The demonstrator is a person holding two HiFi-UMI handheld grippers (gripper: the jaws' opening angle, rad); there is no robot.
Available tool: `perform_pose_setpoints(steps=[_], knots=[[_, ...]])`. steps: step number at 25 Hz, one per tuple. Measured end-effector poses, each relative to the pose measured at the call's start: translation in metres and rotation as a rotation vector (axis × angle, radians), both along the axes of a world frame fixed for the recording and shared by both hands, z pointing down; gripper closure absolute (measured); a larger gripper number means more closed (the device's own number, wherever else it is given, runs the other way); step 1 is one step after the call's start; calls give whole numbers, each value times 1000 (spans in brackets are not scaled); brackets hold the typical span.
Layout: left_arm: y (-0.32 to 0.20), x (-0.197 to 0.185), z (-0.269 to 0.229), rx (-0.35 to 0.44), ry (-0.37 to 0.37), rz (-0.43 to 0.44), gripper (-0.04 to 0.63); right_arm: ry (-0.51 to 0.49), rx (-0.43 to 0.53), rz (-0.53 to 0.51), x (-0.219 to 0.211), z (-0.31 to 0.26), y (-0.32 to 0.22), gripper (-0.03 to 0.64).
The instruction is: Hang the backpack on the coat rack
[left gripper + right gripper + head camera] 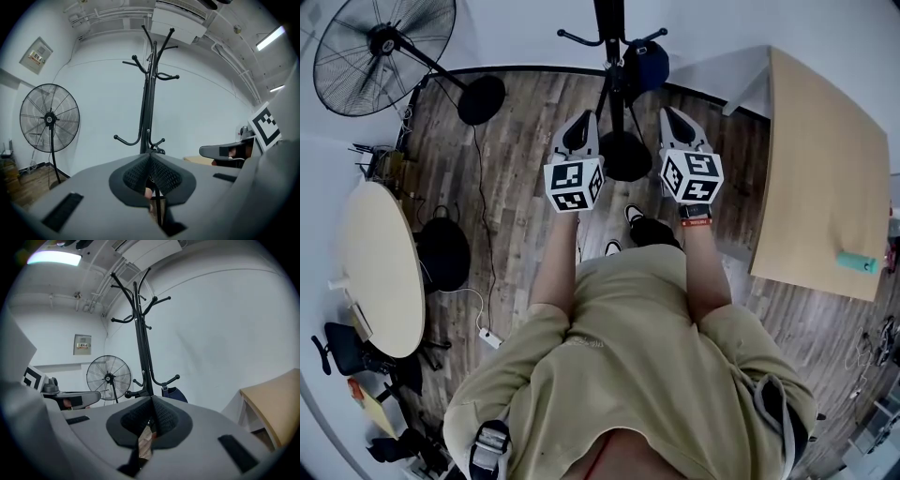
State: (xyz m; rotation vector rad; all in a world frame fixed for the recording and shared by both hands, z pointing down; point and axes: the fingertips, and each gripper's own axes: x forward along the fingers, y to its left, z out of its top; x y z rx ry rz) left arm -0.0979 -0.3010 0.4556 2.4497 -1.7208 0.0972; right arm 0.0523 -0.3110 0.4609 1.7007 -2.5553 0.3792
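A black coat rack stands straight ahead of me, its round base on the wood floor. A dark blue backpack hangs from one of its lower hooks on the right side; the right gripper view shows it beside the pole. My left gripper and right gripper are held side by side in front of the rack, short of it. Both are shut with nothing in them. In the left gripper view the rack rises just beyond the shut jaws.
A pedestal fan stands at the far left by the wall. A round pale table is at my left with a black bag on the floor beside it. A wooden desk at the right holds a teal object.
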Motion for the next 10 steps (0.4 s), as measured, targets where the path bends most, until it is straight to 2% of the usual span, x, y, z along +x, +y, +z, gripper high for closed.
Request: perform_pose_setpoints(steps=[10], knots=[[-28,10,20,-51,14,-18,571,-7,-33,-28,6,16,-29,601]])
